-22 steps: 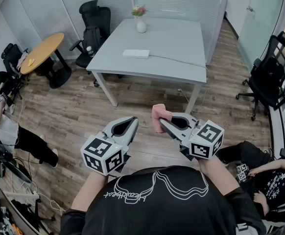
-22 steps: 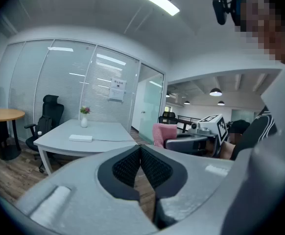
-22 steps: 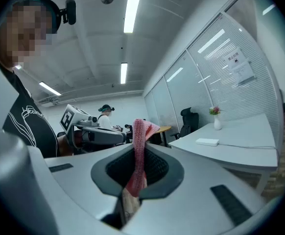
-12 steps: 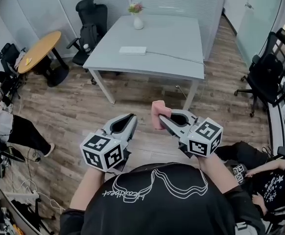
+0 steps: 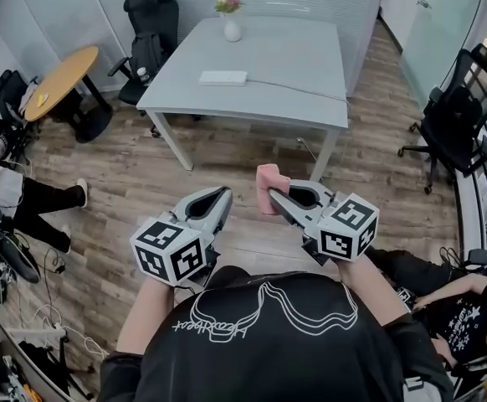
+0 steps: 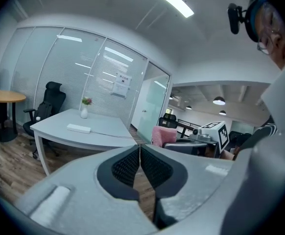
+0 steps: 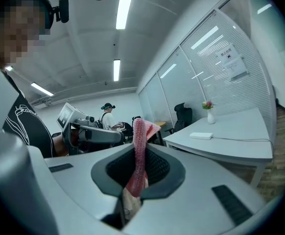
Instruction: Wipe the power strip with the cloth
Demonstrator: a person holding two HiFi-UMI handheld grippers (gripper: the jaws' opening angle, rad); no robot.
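A white power strip (image 5: 222, 78) lies on the grey table (image 5: 294, 65), its cable running right; it also shows in the left gripper view (image 6: 79, 128) and the right gripper view (image 7: 201, 136). My right gripper (image 5: 275, 199) is shut on a pink cloth (image 5: 269, 188), which sticks up between its jaws (image 7: 140, 146). My left gripper (image 5: 223, 198) is shut with nothing in it (image 6: 139, 147). Both are held in front of my chest, well short of the table and over the wooden floor.
A white vase with flowers (image 5: 232, 19) stands at the table's far end. Black office chairs (image 5: 149, 36) (image 5: 457, 120) flank the table. A round wooden table (image 5: 59, 82) is at left. People sit on the floor at left (image 5: 17, 195) and lower right (image 5: 453, 300).
The whole view has shifted slightly: the table sits a little higher and further left in the frame. Both grippers stay in the same pose, the cloth still held.
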